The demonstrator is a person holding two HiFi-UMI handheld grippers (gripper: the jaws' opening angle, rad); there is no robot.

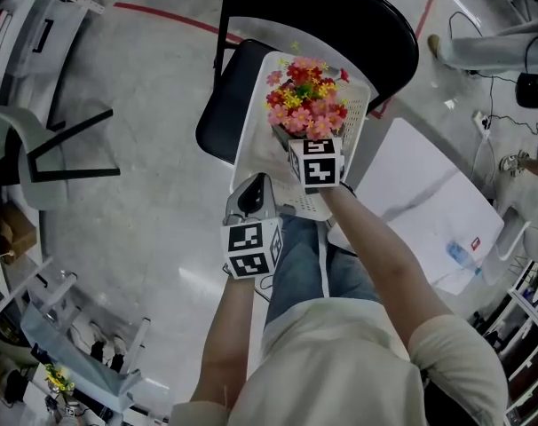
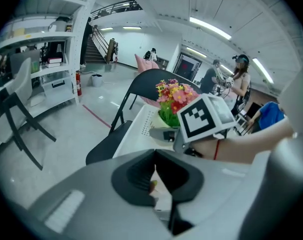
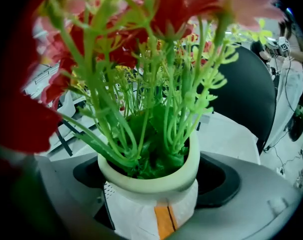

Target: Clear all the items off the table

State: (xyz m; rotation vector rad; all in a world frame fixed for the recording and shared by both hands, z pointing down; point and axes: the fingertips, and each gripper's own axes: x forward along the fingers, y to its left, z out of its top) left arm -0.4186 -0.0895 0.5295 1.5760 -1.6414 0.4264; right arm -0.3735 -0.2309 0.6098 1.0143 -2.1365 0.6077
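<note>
**Potted flowers held over basket as worktop is cleared**

Nearest the camera, the left tongs have their pads closed together with nothing evidently held. They sit just short of the near edge of the white basket, apparently parked out of the working hand's way. Just beyond, the right tongs are clamped on both sides of the cream flower pot. They grip it below the rim, so it rides upright and the red, pink and yellow flowers stand clear above. The pot is off the worktop and hangs over the perforated basket. The basket rests on the seat of a black chair and is seemingly the collecting place for cleared items. Whether the pot touches the basket floor cannot be told. To the right, the white worktop carries a small blue item toward its right edge, suggesting the job is unfinished.
</note>
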